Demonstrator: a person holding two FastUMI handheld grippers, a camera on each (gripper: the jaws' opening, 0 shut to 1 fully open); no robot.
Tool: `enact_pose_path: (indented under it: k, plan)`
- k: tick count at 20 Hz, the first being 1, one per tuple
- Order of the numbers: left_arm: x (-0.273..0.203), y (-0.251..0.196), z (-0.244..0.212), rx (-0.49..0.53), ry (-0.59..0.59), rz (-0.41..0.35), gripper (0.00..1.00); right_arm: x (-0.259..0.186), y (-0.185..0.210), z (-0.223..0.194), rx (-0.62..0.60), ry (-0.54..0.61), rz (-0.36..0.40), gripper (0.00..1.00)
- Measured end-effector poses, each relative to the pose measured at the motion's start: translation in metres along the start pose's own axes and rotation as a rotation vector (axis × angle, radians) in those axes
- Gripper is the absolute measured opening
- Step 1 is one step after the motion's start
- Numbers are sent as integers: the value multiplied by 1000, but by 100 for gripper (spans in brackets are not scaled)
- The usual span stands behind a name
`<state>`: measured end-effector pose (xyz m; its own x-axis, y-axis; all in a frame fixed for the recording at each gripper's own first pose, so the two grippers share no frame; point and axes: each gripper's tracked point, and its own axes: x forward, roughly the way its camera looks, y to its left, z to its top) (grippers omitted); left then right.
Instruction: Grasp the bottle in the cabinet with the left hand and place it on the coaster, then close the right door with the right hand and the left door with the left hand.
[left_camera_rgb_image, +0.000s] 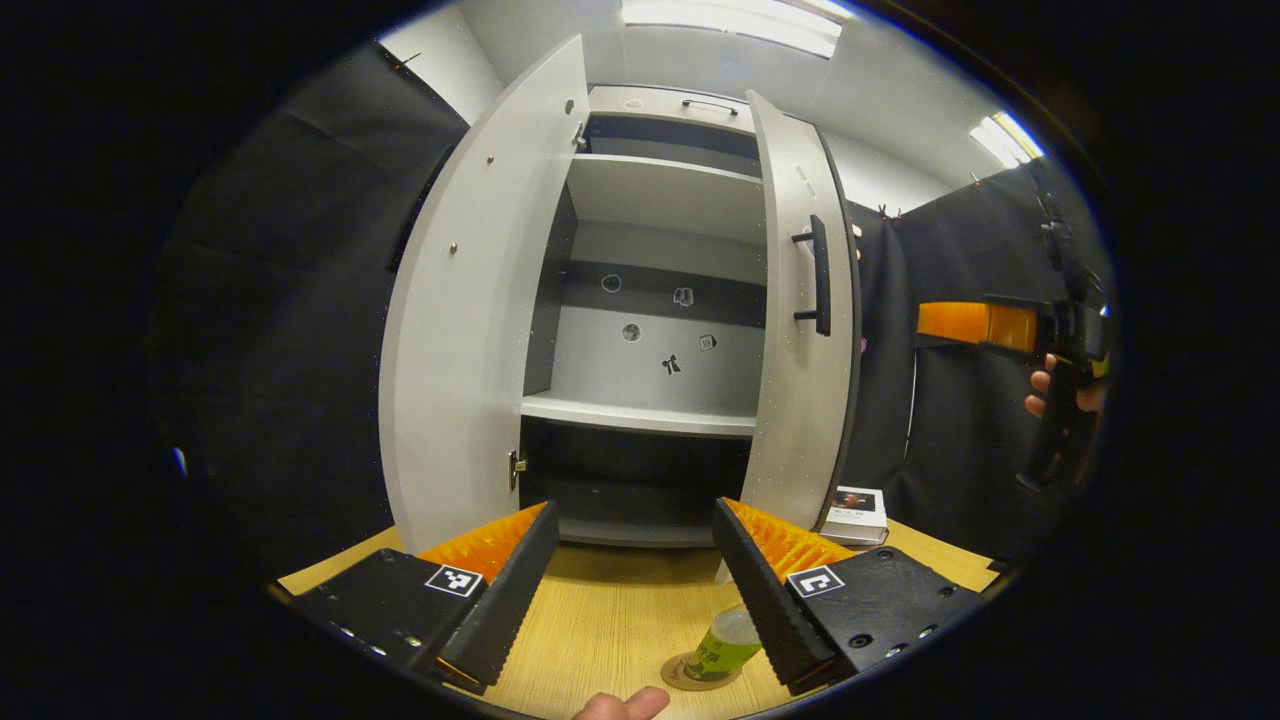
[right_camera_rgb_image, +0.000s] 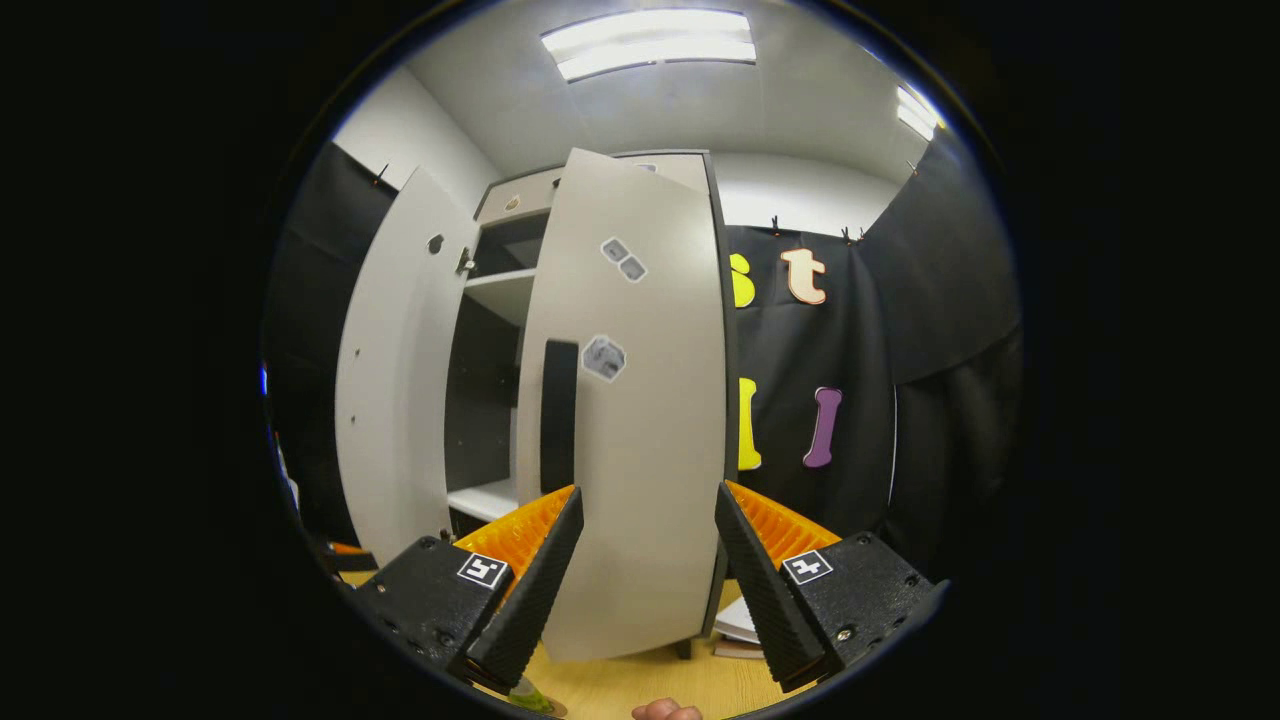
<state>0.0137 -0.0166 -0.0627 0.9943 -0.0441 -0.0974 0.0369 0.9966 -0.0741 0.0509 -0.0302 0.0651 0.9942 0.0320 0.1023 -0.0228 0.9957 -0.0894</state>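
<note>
The green bottle (left_camera_rgb_image: 725, 645) stands on the round coaster (left_camera_rgb_image: 690, 675) on the wooden table, just inside my left gripper's right finger (left_camera_rgb_image: 765, 590). My left gripper (left_camera_rgb_image: 635, 510) is open and holds nothing. It faces the grey cabinet (left_camera_rgb_image: 655, 360), whose left door (left_camera_rgb_image: 480, 300) and right door (left_camera_rgb_image: 800, 380) both stand open. In the right gripper view, my right gripper (right_camera_rgb_image: 648, 495) is open, close before the outer face of the right door (right_camera_rgb_image: 640, 430), beside its dark handle (right_camera_rgb_image: 558, 415). A hand holds that right gripper (left_camera_rgb_image: 1060, 340) at the far right of the left gripper view.
The cabinet shelves (left_camera_rgb_image: 640, 415) hold nothing I can see. A small stack of books (left_camera_rgb_image: 855, 512) lies on the table (left_camera_rgb_image: 610, 610) by the right door's foot. The left door (right_camera_rgb_image: 400, 380) hangs open beyond. Black cloth walls close both sides.
</note>
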Motion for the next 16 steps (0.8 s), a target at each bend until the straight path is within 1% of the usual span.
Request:
enact_pose_path:
  k: [1, 3, 6, 9, 10, 11, 13, 14, 15, 16]
  plan:
    - [1, -2, 0, 1, 0, -8, 95, -9, -1, -6, 6, -4, -14, 82]
    - [2, -7, 0, -3, 1, -25, 94, -23, 7, -20, 9, -2, -21, 82]
    - [4, -12, 1, -3, 9, -41, 94, -38, 15, -49, -29, 50, -31, 82]
    - [5, -26, 1, -20, 24, -89, 95, -55, 20, -77, 21, 87, -43, 82]
    - [5, -29, 3, -24, 22, -100, 95, -58, 27, -88, 48, 113, -27, 82]
    - [5, -30, 8, -31, 17, -99, 95, -61, 34, -99, 76, 141, -9, 82]
    - [0, -27, 29, -73, -14, -100, 95, -68, 35, -110, 125, 162, -10, 82]
    - [-3, -21, 44, -100, -36, -95, 99, -68, 35, -112, 141, 163, -14, 82]
    - [-6, -8, 59, -124, -56, -69, 95, -67, 34, -115, 149, 166, -21, 82]
    - [-11, 12, 73, -135, -78, -27, 95, -65, 32, -118, 152, 171, -29, 82]
